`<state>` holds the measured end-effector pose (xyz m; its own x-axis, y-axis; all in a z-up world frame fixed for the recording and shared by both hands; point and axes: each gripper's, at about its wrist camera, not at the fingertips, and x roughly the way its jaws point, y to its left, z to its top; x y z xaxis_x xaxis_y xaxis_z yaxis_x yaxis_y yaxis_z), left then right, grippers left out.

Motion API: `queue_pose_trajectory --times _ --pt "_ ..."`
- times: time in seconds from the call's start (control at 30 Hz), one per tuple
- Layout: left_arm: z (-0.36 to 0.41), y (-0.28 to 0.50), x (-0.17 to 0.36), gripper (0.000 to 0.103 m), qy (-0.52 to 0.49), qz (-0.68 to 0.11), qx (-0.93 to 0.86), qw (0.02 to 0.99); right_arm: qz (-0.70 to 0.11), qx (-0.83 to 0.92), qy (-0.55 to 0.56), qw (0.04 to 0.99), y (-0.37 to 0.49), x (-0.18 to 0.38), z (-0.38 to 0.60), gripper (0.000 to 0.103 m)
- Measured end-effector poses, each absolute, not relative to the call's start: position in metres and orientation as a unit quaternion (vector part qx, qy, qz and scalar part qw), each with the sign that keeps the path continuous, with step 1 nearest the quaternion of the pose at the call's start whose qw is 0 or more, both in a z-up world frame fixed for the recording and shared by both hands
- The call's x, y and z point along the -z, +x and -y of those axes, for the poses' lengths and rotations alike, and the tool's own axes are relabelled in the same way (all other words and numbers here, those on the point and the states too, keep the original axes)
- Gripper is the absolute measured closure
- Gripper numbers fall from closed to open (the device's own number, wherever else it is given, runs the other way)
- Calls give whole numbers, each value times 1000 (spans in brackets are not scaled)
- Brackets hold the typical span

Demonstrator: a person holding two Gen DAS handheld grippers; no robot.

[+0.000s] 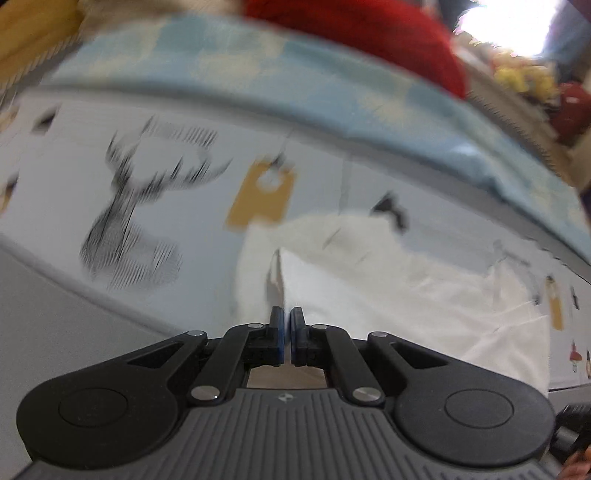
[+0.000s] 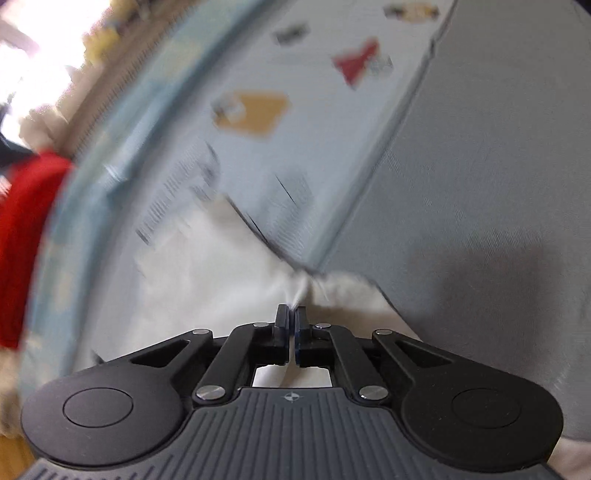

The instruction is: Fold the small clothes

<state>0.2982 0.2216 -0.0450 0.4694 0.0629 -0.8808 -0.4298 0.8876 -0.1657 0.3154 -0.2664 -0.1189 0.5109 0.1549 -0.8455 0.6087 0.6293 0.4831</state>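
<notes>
A small white garment lies on a pale printed sheet, beside a black deer print. My left gripper is shut at the garment's near left edge, and a raised fold of the cloth runs straight into its fingertips. In the right wrist view the same white garment bunches into a pulled peak at my right gripper, which is shut on it near the sheet's edge. Both views are blurred.
The printed sheet lies over a grey surface, also seen at the left. A light blue cloud-patterned blanket borders the sheet at the back. A red object sits behind it, with cluttered items at the far right.
</notes>
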Motion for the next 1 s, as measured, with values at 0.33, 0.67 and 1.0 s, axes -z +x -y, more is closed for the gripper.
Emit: queue_pose_trajectory --times 0.33,0.67,1.0 --pt "-214 306 42 88 -158 -467 -141 859 -458 107 328 819 314 88 228 88" --pt "-239 308 76 87 -226 -489 -141 831 -499 128 361 777 328 128 252 66" --pt "-240 327 92 86 -211 -473 -131 845 -482 101 313 812 330 116 235 64"
